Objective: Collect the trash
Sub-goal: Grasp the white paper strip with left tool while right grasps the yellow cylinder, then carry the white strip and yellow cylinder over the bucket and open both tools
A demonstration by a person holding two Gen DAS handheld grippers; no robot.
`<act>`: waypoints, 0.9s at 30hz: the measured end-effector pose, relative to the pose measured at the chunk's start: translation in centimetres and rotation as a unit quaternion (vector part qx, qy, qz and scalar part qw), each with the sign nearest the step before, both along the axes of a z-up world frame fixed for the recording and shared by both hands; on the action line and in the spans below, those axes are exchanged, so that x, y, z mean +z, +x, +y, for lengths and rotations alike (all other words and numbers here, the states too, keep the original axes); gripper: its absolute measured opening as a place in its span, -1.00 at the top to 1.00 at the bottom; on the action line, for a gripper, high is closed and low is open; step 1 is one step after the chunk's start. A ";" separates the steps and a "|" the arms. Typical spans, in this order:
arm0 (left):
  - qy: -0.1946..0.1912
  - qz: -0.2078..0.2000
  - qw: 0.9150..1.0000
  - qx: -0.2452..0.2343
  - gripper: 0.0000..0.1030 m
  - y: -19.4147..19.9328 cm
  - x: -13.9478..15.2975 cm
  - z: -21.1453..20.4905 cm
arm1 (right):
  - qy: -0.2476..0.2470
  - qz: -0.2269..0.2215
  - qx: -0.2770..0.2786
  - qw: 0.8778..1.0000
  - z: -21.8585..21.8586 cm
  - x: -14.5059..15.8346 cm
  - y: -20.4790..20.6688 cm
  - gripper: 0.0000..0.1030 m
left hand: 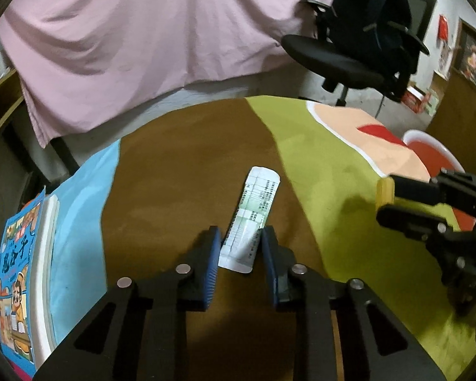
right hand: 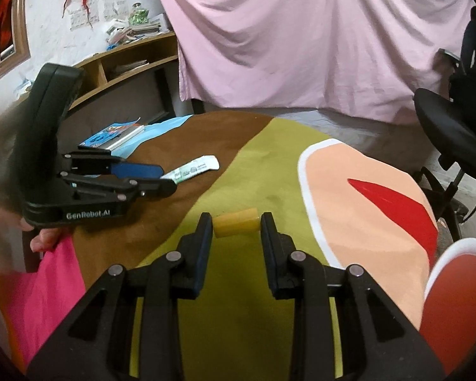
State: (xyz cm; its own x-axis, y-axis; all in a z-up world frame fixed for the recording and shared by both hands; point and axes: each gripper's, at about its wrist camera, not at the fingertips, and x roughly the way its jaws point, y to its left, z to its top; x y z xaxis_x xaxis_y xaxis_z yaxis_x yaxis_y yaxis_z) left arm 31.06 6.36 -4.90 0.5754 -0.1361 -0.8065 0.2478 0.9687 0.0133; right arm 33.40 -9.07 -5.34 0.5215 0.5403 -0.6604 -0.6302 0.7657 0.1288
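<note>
Left claw [left hand: 241, 241]: closed on limp wrapper [left hand: 252, 219]; slip risked at lift.
Right claw [right hand: 236, 223]: clamped endwise on roll [right hand: 236, 222]; pop-out risked.

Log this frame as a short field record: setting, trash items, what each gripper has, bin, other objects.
setting: table under a multicoloured cloth, pink sheet behind
trash 1: printed paper slip on the brown patch
trash 2: yellow cylinder on the green patch
left gripper: pads closed on the slip's near end
right gripper: pads against the cylinder's two ends
bin: red container with white rim, at the table's right edge
other: children's book, black office chair
</note>
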 end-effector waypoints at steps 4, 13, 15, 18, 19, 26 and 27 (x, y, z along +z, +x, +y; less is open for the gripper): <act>0.000 0.001 1.000 -0.008 0.64 -0.4 -0.2 -1.4 | 0.004 -0.004 -0.009 1.000 -0.6 0.2 -0.3 -0.13; -0.029 -0.018 0.999 0.040 0.66 -3.3 0.6 -3.8 | 0.034 -0.055 -0.030 0.997 -3.5 1.8 -2.6 -0.13; -0.036 -0.035 0.998 0.047 0.66 -4.2 1.5 -4.2 | 0.041 -0.069 -0.034 0.996 -4.1 2.1 -3.2 -0.13; -0.042 -0.062 0.996 0.051 0.66 -5.2 3.2 -5.0 | 0.053 -0.092 -0.044 0.993 -5.0 2.8 -4.0 -0.13; -0.042 -0.072 0.995 0.052 0.66 -5.6 3.9 -5.4 | 0.057 -0.103 -0.050 0.992 -5.5 3.0 -4.4 -0.13; -0.020 -0.155 0.987 0.028 0.66 -8.5 8.6 -8.8 | 0.096 -0.153 -0.100 0.978 -8.7 5.2 -6.0 -0.13; -0.018 -0.165 0.986 0.024 0.66 -8.9 9.1 -9.3 | 0.102 -0.162 -0.112 0.975 -9.2 5.6 -6.2 -0.14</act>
State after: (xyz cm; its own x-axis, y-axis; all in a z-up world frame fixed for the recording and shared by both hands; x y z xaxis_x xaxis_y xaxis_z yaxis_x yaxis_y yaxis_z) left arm 22.21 -2.93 4.25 0.8115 -0.1279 -0.5701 0.1898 0.9805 0.0501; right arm 27.16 -18.32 0.22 0.8054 0.4911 -0.3321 -0.4825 0.8684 0.1140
